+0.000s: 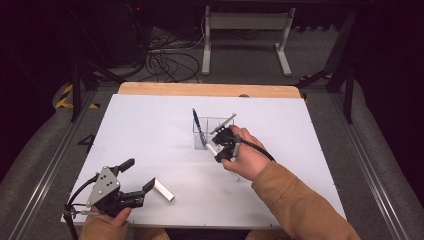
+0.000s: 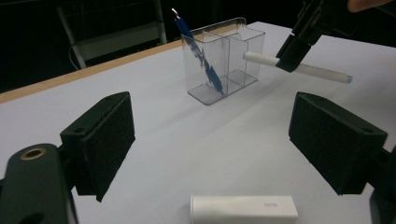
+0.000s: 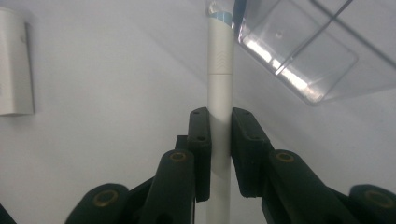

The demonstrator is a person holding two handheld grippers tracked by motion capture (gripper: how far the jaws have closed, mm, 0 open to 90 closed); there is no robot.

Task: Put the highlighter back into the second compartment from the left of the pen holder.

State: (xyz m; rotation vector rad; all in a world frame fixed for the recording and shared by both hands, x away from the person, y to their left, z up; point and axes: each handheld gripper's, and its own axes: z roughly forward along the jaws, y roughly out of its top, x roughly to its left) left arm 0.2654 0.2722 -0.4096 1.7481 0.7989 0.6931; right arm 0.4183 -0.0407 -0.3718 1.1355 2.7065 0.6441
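A clear two-compartment holder (image 1: 216,131) (image 2: 233,56) (image 3: 303,51) stands mid-table with a blue pen (image 1: 198,124) (image 2: 201,58) leaning in one compartment. My right gripper (image 1: 223,145) (image 2: 293,51) (image 3: 219,140) is shut on a white marker (image 1: 212,149) (image 2: 308,70) (image 3: 219,70) and holds it above the table beside the holder, roughly level. The marker's blue-banded end points past the holder's corner in the right gripper view. My left gripper (image 1: 139,175) (image 2: 219,140) stands open near the front left, nothing between its jaws. A white oblong case (image 1: 164,190) (image 2: 243,208) (image 3: 14,60) lies flat just in front of it.
The white tabletop (image 1: 150,125) has a wooden strip along its far edge. Beyond it are cables on the floor and a white table frame (image 1: 245,35). Metal rails run along both sides of the table.
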